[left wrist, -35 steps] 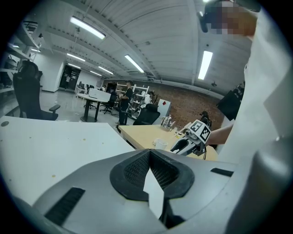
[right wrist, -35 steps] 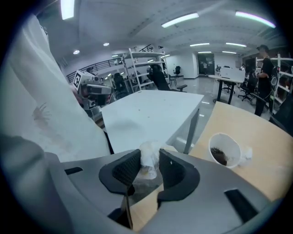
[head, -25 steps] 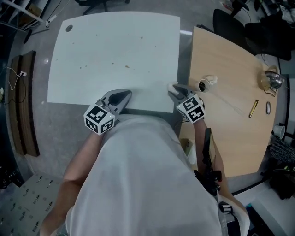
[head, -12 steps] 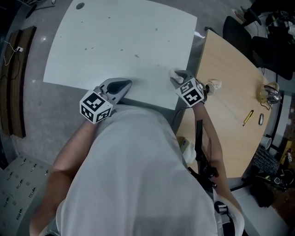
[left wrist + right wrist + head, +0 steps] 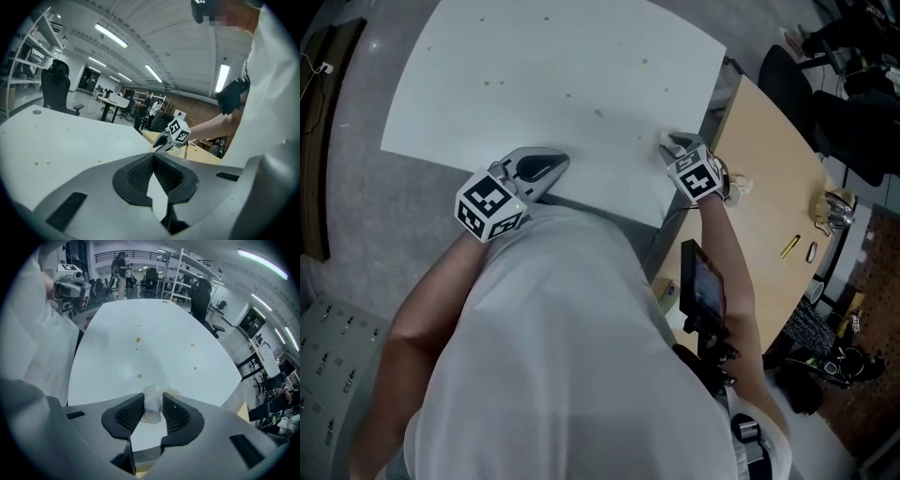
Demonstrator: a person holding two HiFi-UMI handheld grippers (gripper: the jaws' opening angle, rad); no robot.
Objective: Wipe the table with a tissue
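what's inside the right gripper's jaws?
A crumpled tissue, pinched by the right gripper over the white table. Its underside is covered by the jaws; table contact can't be seen.

white table (image 5: 534, 75): top open, flecks (image 5: 599, 113) only | right: wooden table (image 5: 769, 178) just beside, cluttered

Smooth matt table (image 5: 534, 66), wood-grain desk (image 5: 769, 178), soft crumpled paper tissue (image 5: 152, 401).
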